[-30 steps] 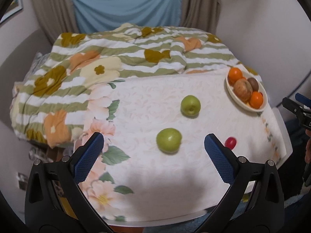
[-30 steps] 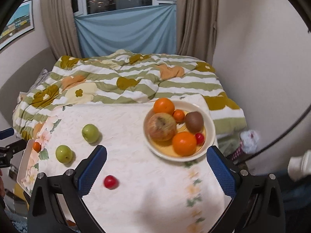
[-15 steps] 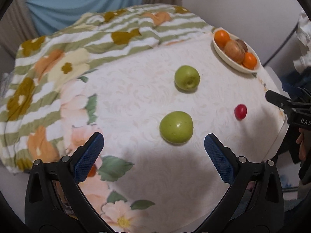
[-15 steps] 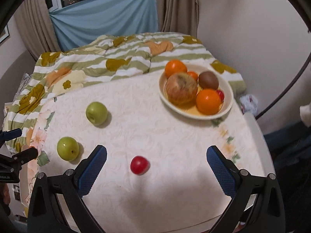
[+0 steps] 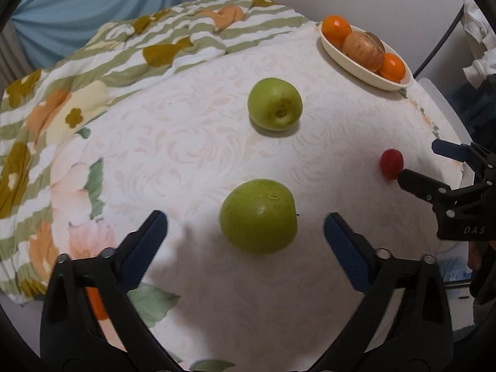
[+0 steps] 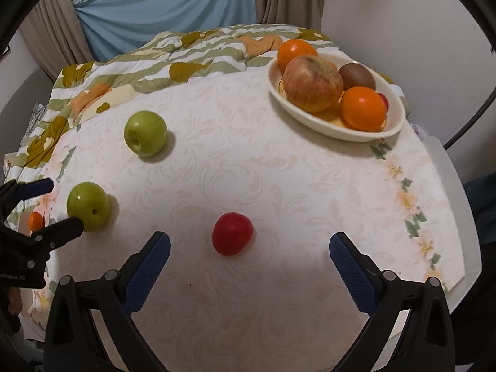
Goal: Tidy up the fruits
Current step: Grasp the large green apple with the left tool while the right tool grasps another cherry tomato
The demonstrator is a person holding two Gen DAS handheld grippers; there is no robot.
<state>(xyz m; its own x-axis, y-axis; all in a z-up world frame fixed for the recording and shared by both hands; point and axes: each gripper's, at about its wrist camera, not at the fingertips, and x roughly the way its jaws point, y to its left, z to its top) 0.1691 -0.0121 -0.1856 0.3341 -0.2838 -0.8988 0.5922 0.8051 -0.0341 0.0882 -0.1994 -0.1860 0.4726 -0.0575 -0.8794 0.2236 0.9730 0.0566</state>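
Observation:
A green apple (image 5: 259,215) lies on the white patterned tablecloth (image 5: 192,142), between the blue pads of my left gripper (image 5: 245,215). Its jaws are closing and the pads stand clear of the apple. A small red fruit (image 6: 232,237) lies between the fingers of my right gripper (image 6: 249,235), which is open and not touching it. A second green apple (image 6: 145,133) sits farther back. The cream bowl (image 6: 325,124) at the back right holds oranges, a reddish apple and a kiwi.
A small orange fruit (image 6: 35,220) sits at the table's left edge. A green-striped floral quilt (image 5: 161,46) covers the bed behind the table. The table's rim (image 6: 458,217) runs close on the right. A blue curtain hangs at the back.
Both grippers have come down toward the table. The near green apple now lies between the left fingers and the red fruit between the right fingers.

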